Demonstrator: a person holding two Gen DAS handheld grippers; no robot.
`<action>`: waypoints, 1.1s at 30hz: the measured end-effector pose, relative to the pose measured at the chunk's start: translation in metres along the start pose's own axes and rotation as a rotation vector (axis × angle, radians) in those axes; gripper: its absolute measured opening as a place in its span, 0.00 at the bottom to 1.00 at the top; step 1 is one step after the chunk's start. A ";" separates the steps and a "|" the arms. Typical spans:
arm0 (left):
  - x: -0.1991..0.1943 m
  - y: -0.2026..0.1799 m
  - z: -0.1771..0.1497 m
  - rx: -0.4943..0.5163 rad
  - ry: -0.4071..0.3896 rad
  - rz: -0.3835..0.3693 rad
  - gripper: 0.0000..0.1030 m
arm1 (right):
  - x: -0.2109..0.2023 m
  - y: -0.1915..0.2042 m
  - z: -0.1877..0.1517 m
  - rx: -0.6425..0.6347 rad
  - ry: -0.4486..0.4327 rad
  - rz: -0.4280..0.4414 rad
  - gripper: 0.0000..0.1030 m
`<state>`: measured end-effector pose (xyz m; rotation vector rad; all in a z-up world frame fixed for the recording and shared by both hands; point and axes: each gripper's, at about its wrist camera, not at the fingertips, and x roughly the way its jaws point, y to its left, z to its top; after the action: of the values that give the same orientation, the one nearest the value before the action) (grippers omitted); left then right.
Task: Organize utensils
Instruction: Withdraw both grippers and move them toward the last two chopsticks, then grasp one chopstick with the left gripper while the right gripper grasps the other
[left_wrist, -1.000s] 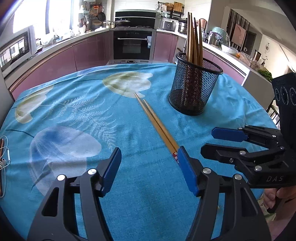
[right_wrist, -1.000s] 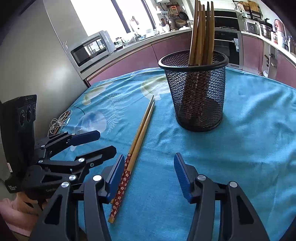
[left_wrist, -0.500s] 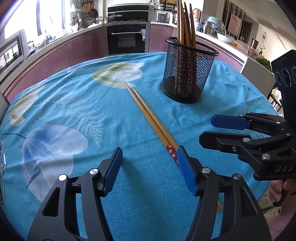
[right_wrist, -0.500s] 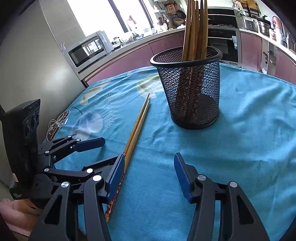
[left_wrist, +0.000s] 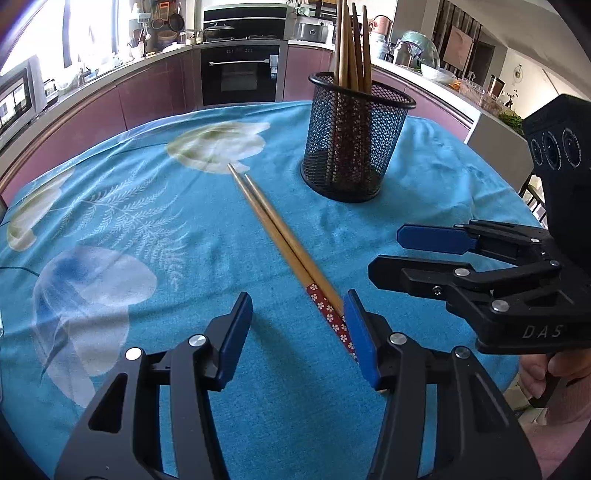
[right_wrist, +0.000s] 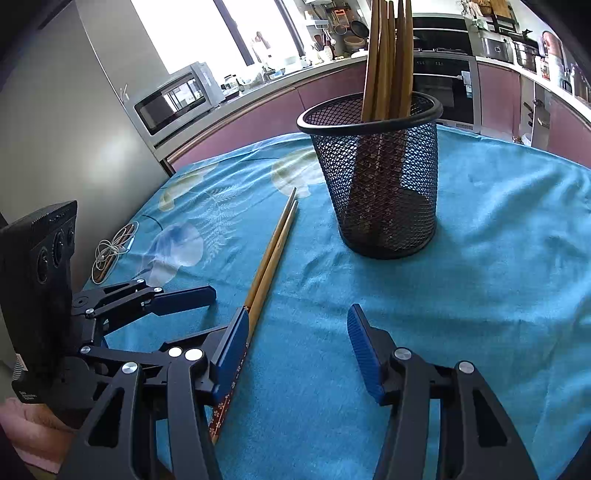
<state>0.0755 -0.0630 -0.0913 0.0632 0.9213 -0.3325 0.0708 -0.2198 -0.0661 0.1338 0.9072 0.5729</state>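
Note:
Two wooden chopsticks (left_wrist: 280, 236) with red flowered handles lie side by side on the blue tablecloth; they also show in the right wrist view (right_wrist: 271, 254). A black mesh cup (left_wrist: 356, 138) holding several chopsticks stands upright beyond them, also in the right wrist view (right_wrist: 380, 173). My left gripper (left_wrist: 297, 325) is open and empty, its right finger beside the red handle ends. My right gripper (right_wrist: 295, 349) is open and empty, its left finger over the chopstick handles. Each gripper shows in the other's view: right (left_wrist: 417, 251), left (right_wrist: 199, 310).
The round table's cloth (left_wrist: 110, 229) slopes off at the edges. A coiled white cable (right_wrist: 112, 249) lies at the table's left rim. Kitchen counters, an oven (left_wrist: 240, 74) and a microwave (right_wrist: 173, 98) stand behind.
Both grippers have moved forward toward the mesh cup, which looks larger and nearer. The chopsticks on the cloth have not moved. Both grippers stay open.

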 end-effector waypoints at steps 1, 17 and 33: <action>0.000 0.000 0.000 -0.002 -0.005 0.001 0.50 | 0.000 0.000 0.000 0.000 0.000 0.000 0.52; -0.012 0.020 -0.012 -0.062 0.003 -0.020 0.30 | 0.019 0.025 0.006 -0.094 0.034 -0.015 0.40; -0.016 0.012 -0.024 -0.078 0.035 -0.128 0.10 | 0.016 0.011 -0.003 -0.052 0.062 -0.041 0.10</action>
<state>0.0521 -0.0426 -0.0948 -0.0621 0.9748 -0.4142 0.0718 -0.2025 -0.0750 0.0503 0.9524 0.5647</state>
